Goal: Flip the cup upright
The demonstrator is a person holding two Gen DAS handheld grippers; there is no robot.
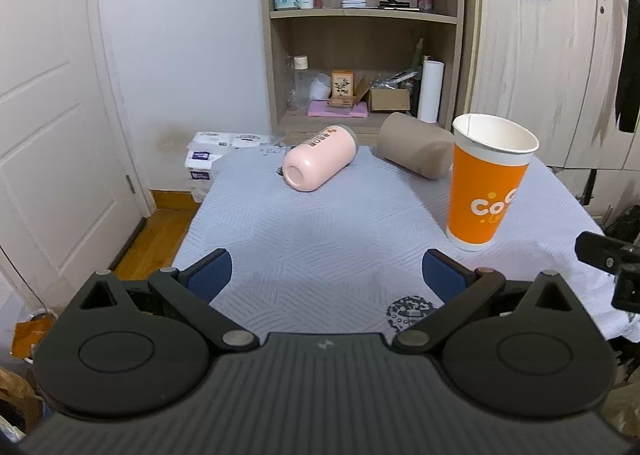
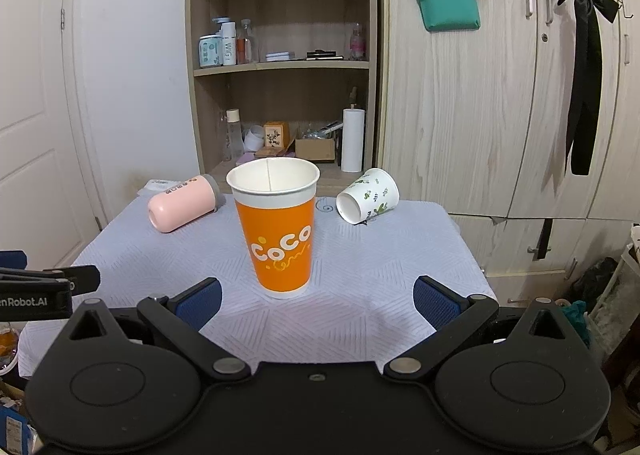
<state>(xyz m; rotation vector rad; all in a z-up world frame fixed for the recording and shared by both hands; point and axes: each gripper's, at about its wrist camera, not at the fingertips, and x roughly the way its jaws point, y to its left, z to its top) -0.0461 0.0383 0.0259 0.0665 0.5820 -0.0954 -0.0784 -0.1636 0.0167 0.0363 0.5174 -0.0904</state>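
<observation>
Orange paper cup [image 2: 277, 231] with "CoCo" lettering stands upright on the worktop [image 2: 380, 295], mouth up, just beyond the right claw [image 2: 316, 301]. That claw is spread wide with nothing between its blue pads [image 2: 436, 301]; the cup sits slightly left of the gap's middle and apart from both pads. In the left wrist view the same cup [image 1: 486, 179] stands to the right of the left claw [image 1: 326, 275], which is also spread wide and holds nothing. A pink cup [image 2: 182, 205] lies on its side at the far left of the worktop, its closed end facing the near side. A white cup with a leaf print [image 2: 368, 195] lies on its side at the far right. From the left wrist view, a tan cup [image 1: 414, 149] lies on its side behind the orange one. The worktop carries a pale patterned cloth.
</observation>
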